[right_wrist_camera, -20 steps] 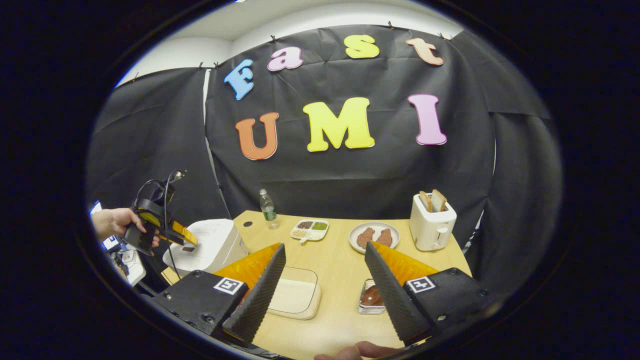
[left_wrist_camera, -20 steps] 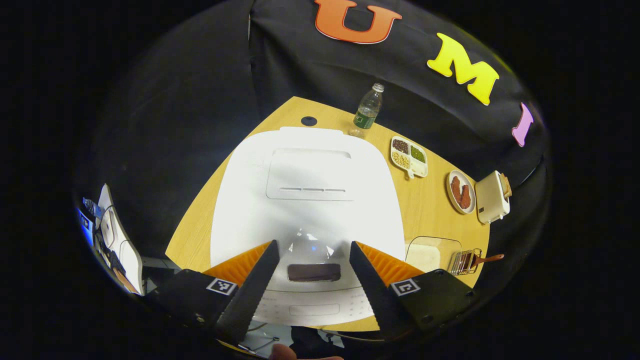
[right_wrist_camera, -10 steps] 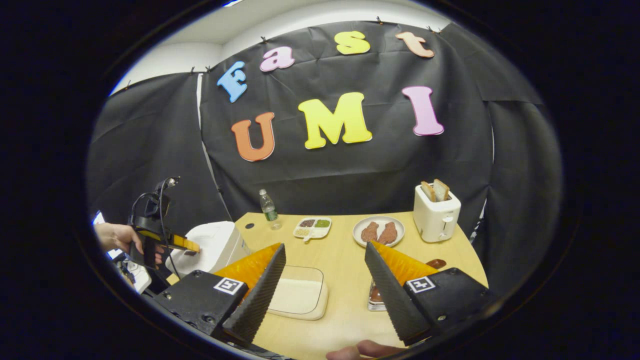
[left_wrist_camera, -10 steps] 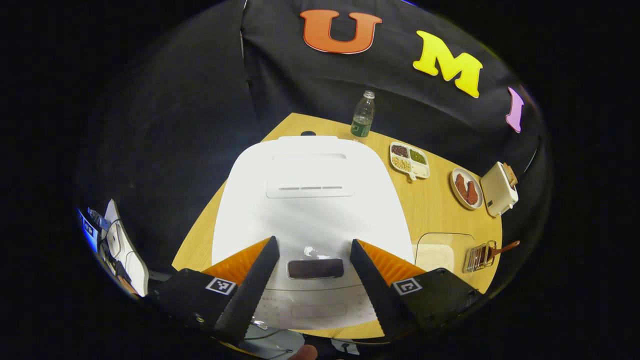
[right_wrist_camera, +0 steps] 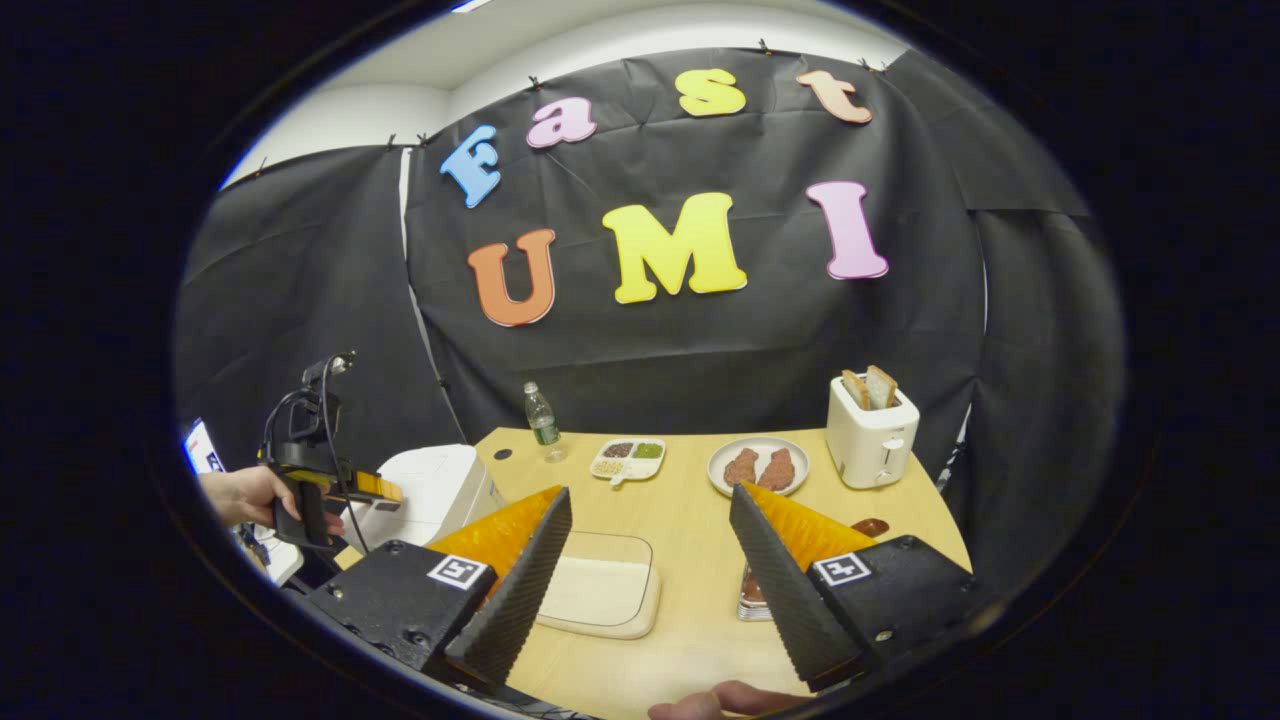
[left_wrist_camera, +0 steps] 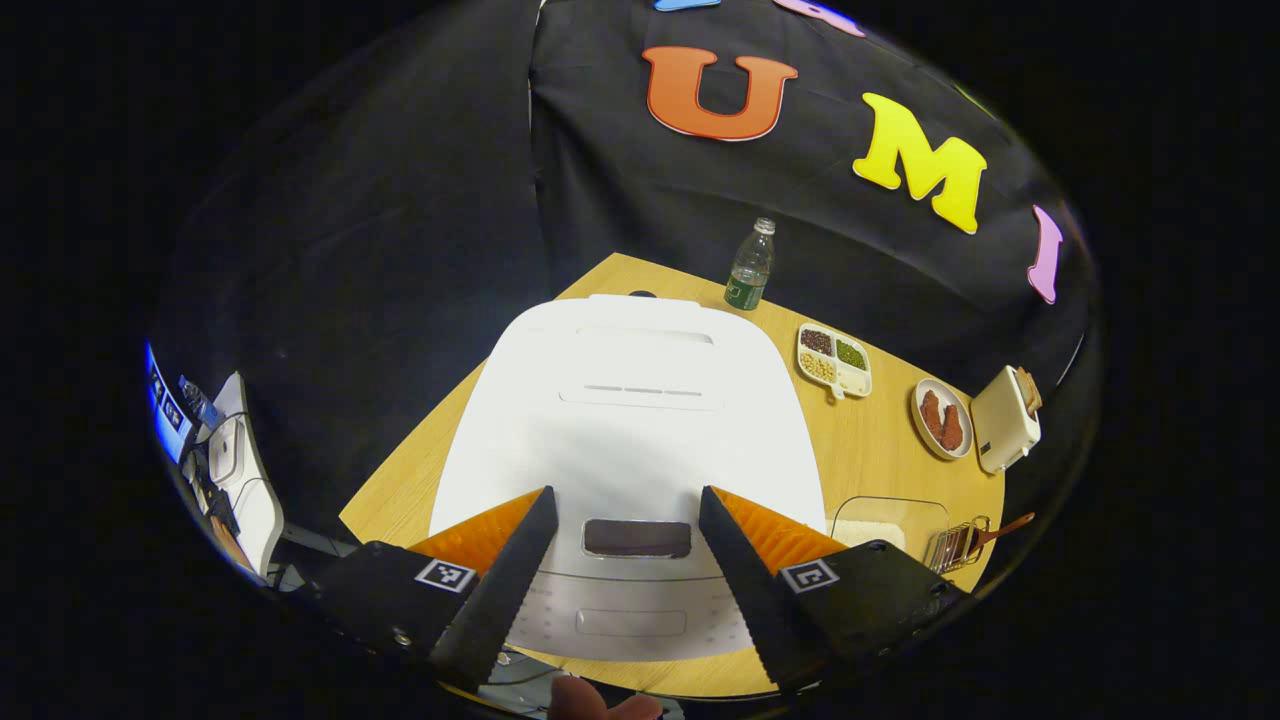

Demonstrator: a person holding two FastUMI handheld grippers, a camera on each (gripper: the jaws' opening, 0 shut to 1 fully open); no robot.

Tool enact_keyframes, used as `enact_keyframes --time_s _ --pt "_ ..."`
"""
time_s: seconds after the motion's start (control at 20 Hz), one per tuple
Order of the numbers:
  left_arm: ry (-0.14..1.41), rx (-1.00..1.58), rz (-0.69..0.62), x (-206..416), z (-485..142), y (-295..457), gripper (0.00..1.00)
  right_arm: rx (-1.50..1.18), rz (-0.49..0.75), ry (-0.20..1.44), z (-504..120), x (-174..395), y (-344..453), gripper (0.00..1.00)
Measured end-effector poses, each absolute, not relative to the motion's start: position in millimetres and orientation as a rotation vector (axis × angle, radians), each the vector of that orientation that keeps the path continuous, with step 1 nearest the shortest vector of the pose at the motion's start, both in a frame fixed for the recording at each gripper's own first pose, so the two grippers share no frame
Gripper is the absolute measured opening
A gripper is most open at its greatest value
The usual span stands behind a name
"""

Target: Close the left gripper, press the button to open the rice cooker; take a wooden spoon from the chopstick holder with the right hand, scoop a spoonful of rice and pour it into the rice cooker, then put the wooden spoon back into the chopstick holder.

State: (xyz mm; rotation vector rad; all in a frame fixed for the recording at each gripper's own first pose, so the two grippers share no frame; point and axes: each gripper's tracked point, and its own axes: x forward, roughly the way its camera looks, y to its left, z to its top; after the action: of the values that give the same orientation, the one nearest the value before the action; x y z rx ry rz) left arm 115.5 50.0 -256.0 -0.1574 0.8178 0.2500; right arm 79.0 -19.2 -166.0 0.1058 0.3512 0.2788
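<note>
Rice cooker [left_wrist_camera: 625, 420] sits lid-down at the desk's [left_wrist_camera: 880, 450] left end; my left tool [left_wrist_camera: 620, 575] has drawn back slightly over the last second, fingers still spread either side of the dark button [left_wrist_camera: 637, 538], so closing and pressing remain undone. Rice tray [right_wrist_camera: 600, 592] lies centre. My right tool [right_wrist_camera: 650, 590] hangs open above it, wooden spoon [left_wrist_camera: 985, 530] untouched in the chopstick holder [left_wrist_camera: 955, 545] at right.

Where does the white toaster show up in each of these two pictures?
Left gripper view: the toaster sits at the far right edge of the table, beside the plate of meat.
Right gripper view: the toaster stands at the table's back right, bread slices up.
Shared landmark: the plate of meat next to it.
</note>
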Motion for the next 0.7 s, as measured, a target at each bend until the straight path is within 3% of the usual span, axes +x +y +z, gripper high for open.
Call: enact_keyframes --time_s 0.2,0.45,0.7 --pt "0.763 -0.224 0.237 109 -242 42 0.95 0.103 0.245 0.330 -157 75 -18 1.00" --pt "0.608 -0.204 0.197 96 -184 40 0.95 0.088 0.234 0.297 -145 62 2 0.96" --pt "0.423 -0.158 0.130 71 -120 33 0.95 0.030 0.213 0.263 -132 34 32 1.00"
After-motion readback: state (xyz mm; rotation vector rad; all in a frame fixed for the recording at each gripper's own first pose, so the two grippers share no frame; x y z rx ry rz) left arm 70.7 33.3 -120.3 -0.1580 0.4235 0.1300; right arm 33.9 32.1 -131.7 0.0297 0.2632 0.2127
